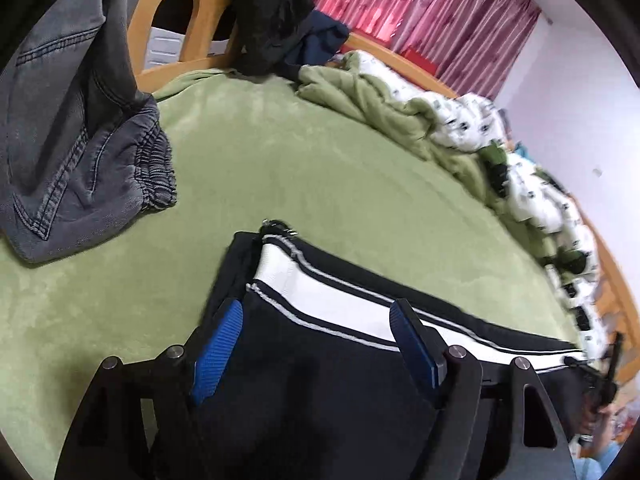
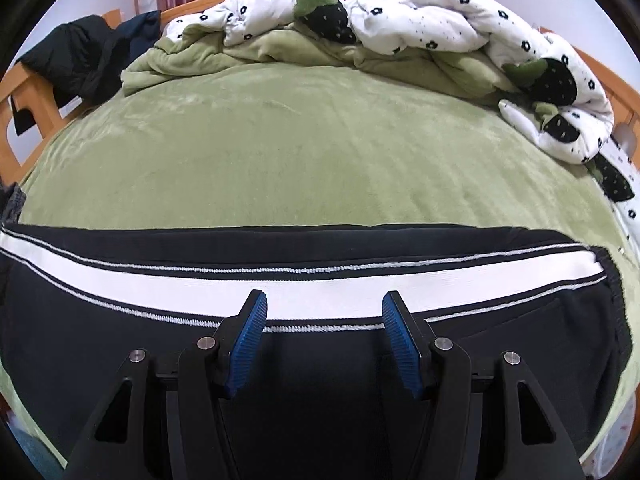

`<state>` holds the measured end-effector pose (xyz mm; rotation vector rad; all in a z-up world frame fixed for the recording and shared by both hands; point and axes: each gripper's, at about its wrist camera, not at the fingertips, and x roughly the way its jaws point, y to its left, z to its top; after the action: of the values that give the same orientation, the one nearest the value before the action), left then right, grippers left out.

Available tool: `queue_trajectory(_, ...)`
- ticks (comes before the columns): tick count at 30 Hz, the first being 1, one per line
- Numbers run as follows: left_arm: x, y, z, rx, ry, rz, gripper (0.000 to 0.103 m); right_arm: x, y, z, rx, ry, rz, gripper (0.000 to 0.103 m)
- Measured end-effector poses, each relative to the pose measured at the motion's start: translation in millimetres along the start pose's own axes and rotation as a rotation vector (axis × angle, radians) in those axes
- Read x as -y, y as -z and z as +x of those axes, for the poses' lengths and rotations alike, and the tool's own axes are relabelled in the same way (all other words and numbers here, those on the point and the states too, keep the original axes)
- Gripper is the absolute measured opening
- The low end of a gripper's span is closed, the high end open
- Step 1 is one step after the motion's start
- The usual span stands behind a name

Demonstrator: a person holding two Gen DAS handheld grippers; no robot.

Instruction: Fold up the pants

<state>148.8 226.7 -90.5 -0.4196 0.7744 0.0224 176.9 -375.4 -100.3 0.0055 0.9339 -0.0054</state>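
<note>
Left wrist view: the black pants (image 1: 320, 360) with a white side stripe lie flat on the green blanket (image 1: 280, 184), their cuff end at the far left. The left gripper (image 1: 316, 340) hangs over them, its 2 blue pads apart, gripping nothing. Grey jeans (image 1: 72, 152) sit apart at the far left.

Right wrist view: the pants (image 2: 320, 360) span the near edge, stripe running left to right, probably laid out lengthwise for folding. The right gripper (image 2: 322, 336) hovers spread above the stripe, empty. A rumpled duvet (image 2: 400, 24) lies far behind.

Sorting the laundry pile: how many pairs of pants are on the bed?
2: black pants with a white side stripe under both grippers, and grey jeans heaped beside them. The dark clothes on the bedframe may hide more.
</note>
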Motion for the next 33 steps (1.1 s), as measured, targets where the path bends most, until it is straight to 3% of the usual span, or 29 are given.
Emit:
queue_trajectory(5,3.5,-13.6,21.6,0.035,-0.130,0.025,0.072,-7.8,-9.5,3.7,0.023,-0.040,-0.064,0.059)
queue_trajectory(6,4.0,-15.3,27.6,0.029,-0.161,0.038,0.059,-10.4,-11.4,4.3,0.031,-0.053,-0.083,0.059)
queue_trajectory(7,4.0,-17.8,36.0,0.010,-0.189,0.054,0.039,-13.1,-14.0,5.6,0.038,-0.070,-0.105,0.059)
queue_trajectory(9,0.7,-20.6,51.1,-0.047,-0.192,0.058,0.024,-20.4,-21.0,12.3,0.039,-0.100,-0.162,0.061)
queue_trajectory(14,-6.8,-18.7,54.4,-0.047,-0.180,0.050,0.023,-39.9,-36.1,43.8,0.013,-0.166,-0.302,0.062)
queue_trajectory(17,-9.9,-15.7,50.4,-0.040,-0.169,0.036,0.021,-54.7,-41.4,74.2,-0.081,-0.224,-0.394,0.062)
queue_trajectory(18,-12.2,-15.0,48.0,-0.041,-0.164,0.029,0.020,-56.5,-40.8,79.4,-0.107,-0.228,-0.418,0.058)
queue_trajectory(20,-12.6,-13.1,44.3,-0.038,-0.152,0.025,0.019,-61.4,-36.1,76.2,-0.114,-0.258,-0.495,0.040)
queue_trajectory(21,-13.7,-12.5,42.0,-0.036,-0.147,0.026,0.018,-63.7,-34.4,72.2,-0.109,-0.255,-0.524,0.012)
queue_trajectory(23,-14.7,-11.3,38.6,-0.030,-0.140,0.024,0.017,-67.6,-30.3,59.6,-0.053,-0.227,-0.574,0.006)
queue_trajectory(29,-23.7,-18.3,40.8,-0.028,-0.113,-0.054,0.014,-64.1,-45.6,44.4,0.073,-0.234,-0.516,0.004)
queue_trajectory(33,-27.9,-18.6,52.9,-0.041,-0.142,-0.063,0.013,-67.5,-41.2,73.8,0.029,-0.226,-0.491,0.004)
